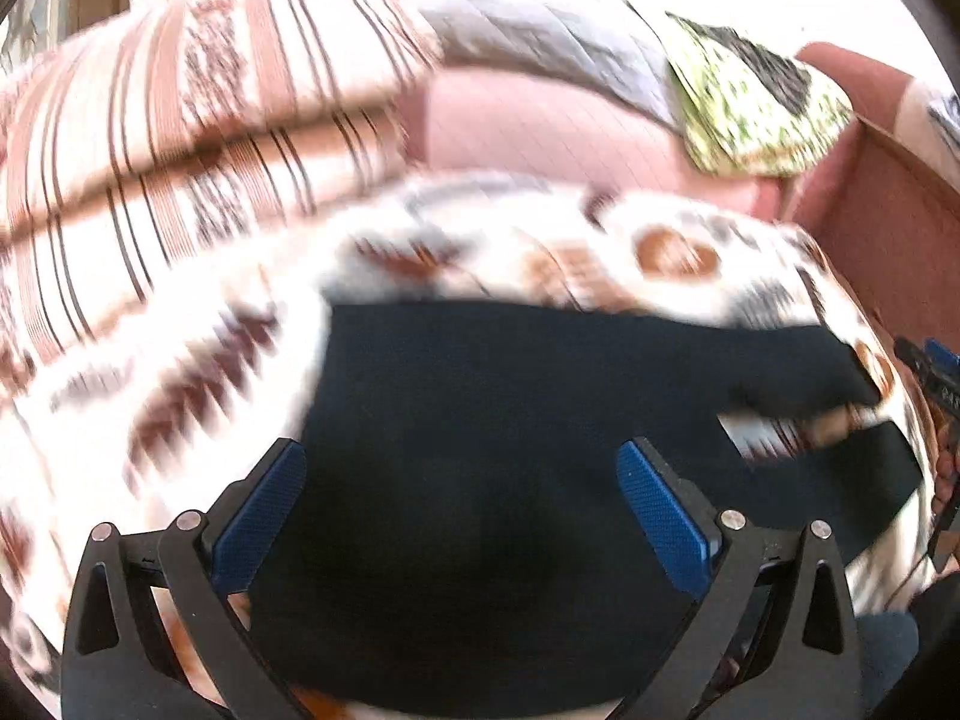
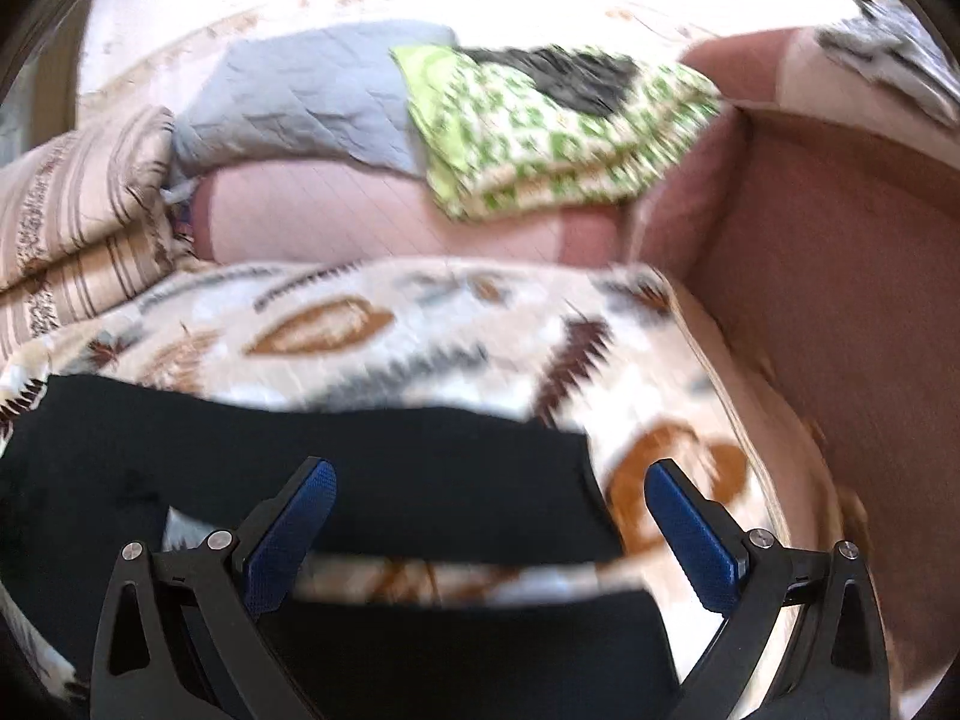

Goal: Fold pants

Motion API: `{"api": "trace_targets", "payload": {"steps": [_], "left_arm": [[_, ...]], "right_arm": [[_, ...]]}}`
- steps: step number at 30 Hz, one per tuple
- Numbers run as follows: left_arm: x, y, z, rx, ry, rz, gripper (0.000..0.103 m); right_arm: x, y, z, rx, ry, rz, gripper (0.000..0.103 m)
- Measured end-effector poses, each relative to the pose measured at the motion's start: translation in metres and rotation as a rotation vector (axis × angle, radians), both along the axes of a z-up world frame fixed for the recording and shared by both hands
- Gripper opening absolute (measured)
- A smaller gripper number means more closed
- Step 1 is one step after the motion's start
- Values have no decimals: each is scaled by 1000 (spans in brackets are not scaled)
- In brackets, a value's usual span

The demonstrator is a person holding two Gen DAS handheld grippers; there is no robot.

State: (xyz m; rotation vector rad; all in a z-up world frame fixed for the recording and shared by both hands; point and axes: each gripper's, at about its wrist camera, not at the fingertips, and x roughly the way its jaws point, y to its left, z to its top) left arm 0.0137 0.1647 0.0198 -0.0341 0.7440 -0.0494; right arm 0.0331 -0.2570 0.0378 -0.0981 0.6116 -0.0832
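On our left, the left gripper (image 1: 462, 504) hangs with its blue-padded fingers (image 1: 261, 516) spread wide and nothing between them, above the broad upper part of the dark navy, soft-fabric pants (image 1: 480, 420). The pants lie spread on a cream blanket with brown and grey geometric print (image 1: 180, 360), waist end towards our left, the two legs running off to the right with a strip of blanket showing between them. Both views are blurred, so we cannot tell whether the cloth lies flat or wrinkled at the edges.

Moving right, the right gripper (image 2: 489, 516) is likewise released — fingers (image 2: 690, 534) wide apart, holding nothing — and sits above the leg ends, where the far leg (image 2: 360, 468) and the near leg (image 2: 450, 648) are separated by a band of blanket (image 2: 660, 372).

We judge the step in hand to be the first grasp, for laying one leg over the other. To do it well, we would pinch the near leg's outer edge with both grippers at matching points — left near the waist, right near the hem — catching only that leg's layers, not the blanket beneath. We should lift just enough to clear, carry across evenly, and line hem to hem before letting go.

Beyond lie a striped beige quilt (image 2: 78, 210), a grey quilted cover (image 2: 300, 102) and a green-patterned folded cloth (image 2: 540, 138) on the pink sofa (image 2: 840, 270), well apart from the work.
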Motion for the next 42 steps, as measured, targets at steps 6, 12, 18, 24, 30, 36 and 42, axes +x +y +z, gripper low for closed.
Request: {"api": "trace_targets", "payload": {"steps": [6,12,18,24,30,36,42], "left_arm": [[75,41,3,92,-6,-245,103],[130,63,-32,86,96,-291,103],[154,71,-57,-8,167,-344,77],[154,68,-65,-29,220,-426,48],[149,71,-61,-6,221,-394,8],[134,65,-41,64,195,-377,3],[120,52,-6,126,121,-344,3]], "right_arm": [[14,-1,-12,69,62,38,102],[13,-2,-17,88,92,32,102],[22,-20,-25,182,148,-31,102],[24,-23,-25,175,150,-57,102],[23,-28,-22,174,132,-74,102],[24,-69,-2,242,46,-115,102],[48,-138,-10,528,49,-64,102]]}}
